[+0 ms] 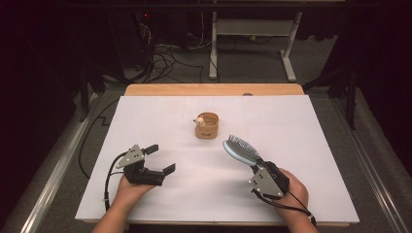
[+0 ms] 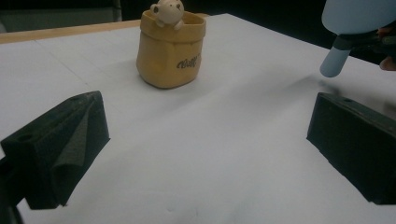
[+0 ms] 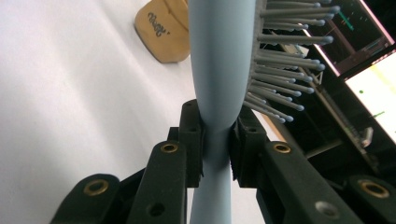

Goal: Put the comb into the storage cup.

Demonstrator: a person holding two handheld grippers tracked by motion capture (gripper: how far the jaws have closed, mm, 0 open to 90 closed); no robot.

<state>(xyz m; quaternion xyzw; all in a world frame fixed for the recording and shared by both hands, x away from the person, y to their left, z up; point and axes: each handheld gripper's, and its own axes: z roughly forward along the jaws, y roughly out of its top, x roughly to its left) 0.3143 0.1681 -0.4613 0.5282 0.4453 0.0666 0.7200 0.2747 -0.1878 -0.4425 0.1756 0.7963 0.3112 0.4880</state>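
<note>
**Hairbrush in the grip, holder waiting**

From the high view, the right gripper (image 1: 256,169) is clamping the handle of a pale blue hairbrush (image 1: 241,149), with the brush head lifted and pointing up and away from the person toward the middle of the white table (image 1: 145,121). A small tan holder (image 1: 207,124) with a little bear figure (image 1: 199,120) on its rim is standing near the table's centre, just beyond the brush head and apart from it. The left gripper (image 1: 160,159) is resting on the near left part of the table, its jaws standing wide apart with nothing between them.

In the left gripper view, the two black jaws are spread to either side over bare white surface, gripping nothing. The holder (image 2: 170,49) is sitting upright ahead, and the brush handle (image 2: 337,58) is hanging in the air at the upper right.

In the right gripper view, the jaws are pressing from both sides on the narrow neck of the hairbrush (image 3: 219,70), bristles (image 3: 285,60) facing right. The holder (image 3: 163,32) is lying beyond, at the upper left.

Judging by this, the pick-up is done and the brush is being carried; setting it into the holder, which looks like the aim, is what is left, along with the release.
</note>
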